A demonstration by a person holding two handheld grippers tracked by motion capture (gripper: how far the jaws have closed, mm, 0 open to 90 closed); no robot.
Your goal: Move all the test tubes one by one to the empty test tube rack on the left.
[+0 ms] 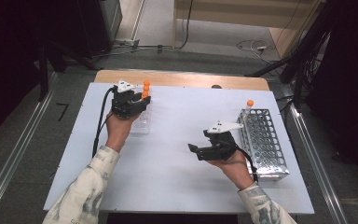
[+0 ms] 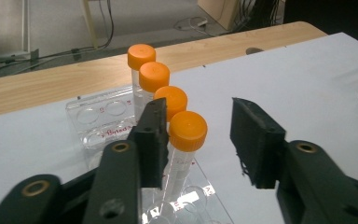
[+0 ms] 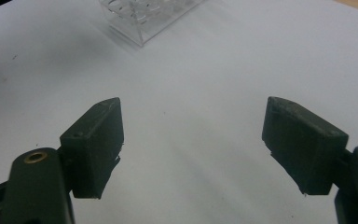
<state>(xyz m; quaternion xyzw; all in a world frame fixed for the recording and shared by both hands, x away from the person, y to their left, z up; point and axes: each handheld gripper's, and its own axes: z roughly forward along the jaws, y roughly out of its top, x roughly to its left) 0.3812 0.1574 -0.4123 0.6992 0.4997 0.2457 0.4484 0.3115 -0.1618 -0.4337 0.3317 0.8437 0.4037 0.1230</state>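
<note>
Orange-capped tubes [image 2: 187, 140] (clear rack) on white tabletop [image 1: 177, 121]; both grippers gape, grey floor beyond.

— What do the hands carry?
— Black two-jaw tongs, left [image 1: 142, 103] and right [image 1: 195, 150], each topped by a pale three-cornered plate and trailing a black cable.
— Fittings?
— Brass-ringed pivots at the jaw arms; flat, blocky pads.
— Clothing?
— Pale sleeves [image 1: 87, 186] mottled grey.
</note>
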